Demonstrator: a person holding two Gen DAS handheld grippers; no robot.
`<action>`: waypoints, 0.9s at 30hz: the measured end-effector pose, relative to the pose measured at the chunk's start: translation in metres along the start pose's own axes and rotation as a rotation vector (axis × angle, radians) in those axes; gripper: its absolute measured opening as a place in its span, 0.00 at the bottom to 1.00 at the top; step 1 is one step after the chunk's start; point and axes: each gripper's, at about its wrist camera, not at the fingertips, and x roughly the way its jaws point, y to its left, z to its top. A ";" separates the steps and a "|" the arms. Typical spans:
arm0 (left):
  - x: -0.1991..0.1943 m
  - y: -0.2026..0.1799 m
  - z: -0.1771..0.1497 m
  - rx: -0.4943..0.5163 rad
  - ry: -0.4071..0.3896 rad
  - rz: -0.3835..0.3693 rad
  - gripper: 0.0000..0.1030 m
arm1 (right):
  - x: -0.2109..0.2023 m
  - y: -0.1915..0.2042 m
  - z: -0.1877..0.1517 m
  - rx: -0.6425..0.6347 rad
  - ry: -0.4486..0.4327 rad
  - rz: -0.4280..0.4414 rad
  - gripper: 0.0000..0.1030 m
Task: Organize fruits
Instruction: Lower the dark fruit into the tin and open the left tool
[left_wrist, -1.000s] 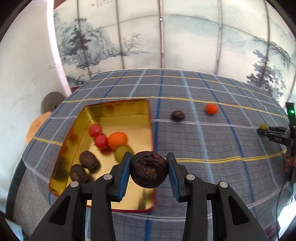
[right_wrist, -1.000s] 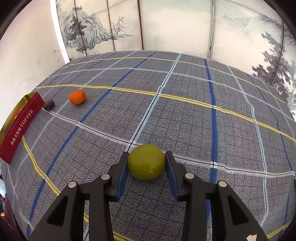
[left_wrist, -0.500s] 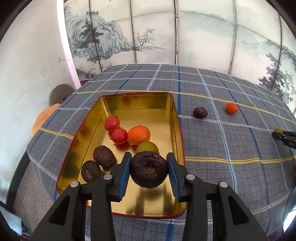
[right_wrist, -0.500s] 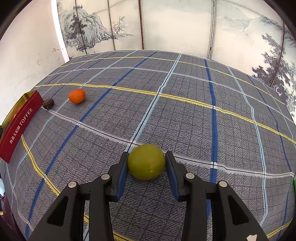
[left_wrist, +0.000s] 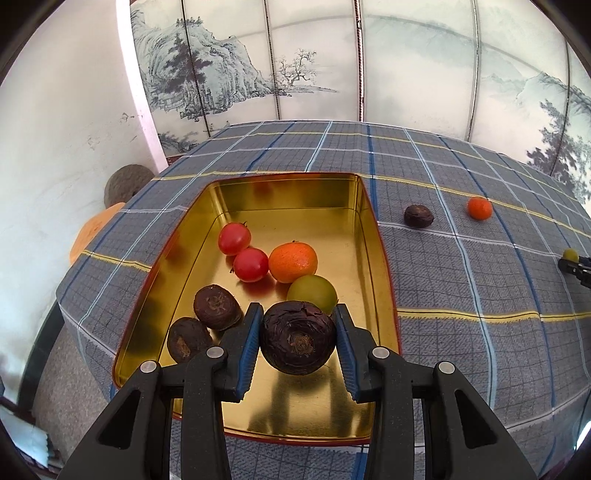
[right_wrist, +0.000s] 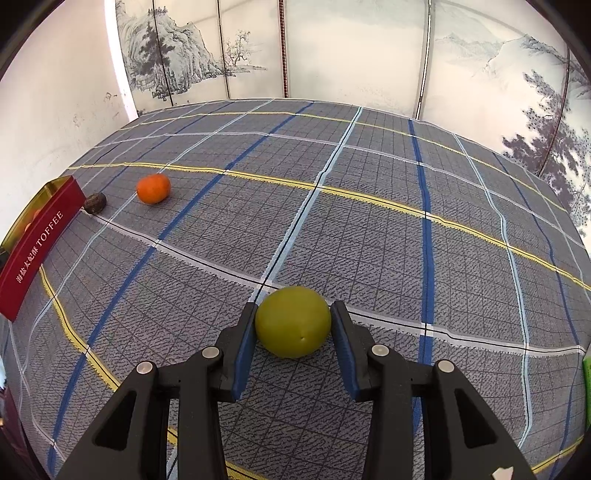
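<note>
Left claw (left_wrist: 298, 341) now over tin (left_wrist: 382, 266), clamping dark fruit (left_wrist: 298, 342) | right claw (right_wrist: 293, 334) gripping green fruit (right_wrist: 293, 321)

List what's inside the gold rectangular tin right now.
In the gold rectangular tin: two red tomatoes, an orange mandarin, a green round fruit, two dark brown wrinkled fruits. The left gripper and its held dark fruit cover the floor behind.

left gripper (left_wrist: 298, 341) and right gripper (right_wrist: 293, 328) both angled downward, pads clamped on fruit.
</note>
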 end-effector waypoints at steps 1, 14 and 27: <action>0.001 0.000 0.000 -0.001 0.001 0.000 0.39 | 0.000 0.001 0.000 -0.002 0.000 -0.002 0.36; 0.005 0.007 -0.003 0.000 0.007 0.013 0.39 | 0.000 0.001 0.000 -0.003 0.001 -0.004 0.36; 0.000 0.007 -0.001 0.026 -0.043 0.059 0.63 | 0.000 0.004 -0.001 -0.014 -0.001 -0.016 0.33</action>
